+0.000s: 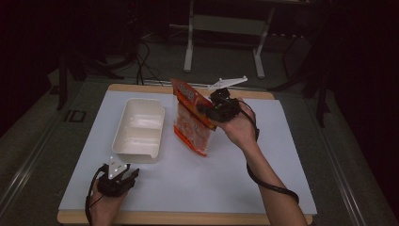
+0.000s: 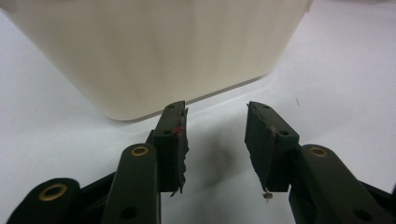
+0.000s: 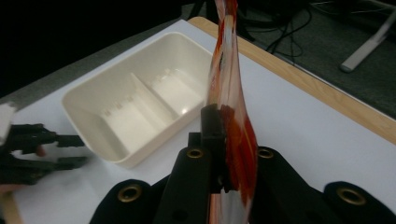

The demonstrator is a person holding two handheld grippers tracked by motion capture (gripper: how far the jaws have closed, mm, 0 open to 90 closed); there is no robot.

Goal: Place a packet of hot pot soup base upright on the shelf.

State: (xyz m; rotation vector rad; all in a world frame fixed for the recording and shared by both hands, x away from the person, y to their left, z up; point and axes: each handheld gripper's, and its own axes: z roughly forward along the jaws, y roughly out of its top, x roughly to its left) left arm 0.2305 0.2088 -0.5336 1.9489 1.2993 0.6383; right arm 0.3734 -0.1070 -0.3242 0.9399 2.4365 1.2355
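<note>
While the right gripper (image 1: 212, 111) is raised above the middle of the white worktop (image 1: 263, 155), its fingers (image 3: 212, 140) are clamped on an orange-and-red snack bag (image 1: 192, 117), which hangs tilted with its lower corner close to the worktop surface (whether it touches cannot be told). Seen from the right gripper view, the bag (image 3: 231, 107) is edge-on and pinched flat between the two black fingers. Left of the bag sits a cream two-compartment tray (image 1: 123, 141), empty, its long side running from near to far. At the near left corner, the left gripper (image 1: 123, 175) rests low at the worktop with its fingers (image 2: 173, 140) spread apart and holding nothing; they point at the near wall of the tray (image 2: 154, 51), just short of it.
</note>
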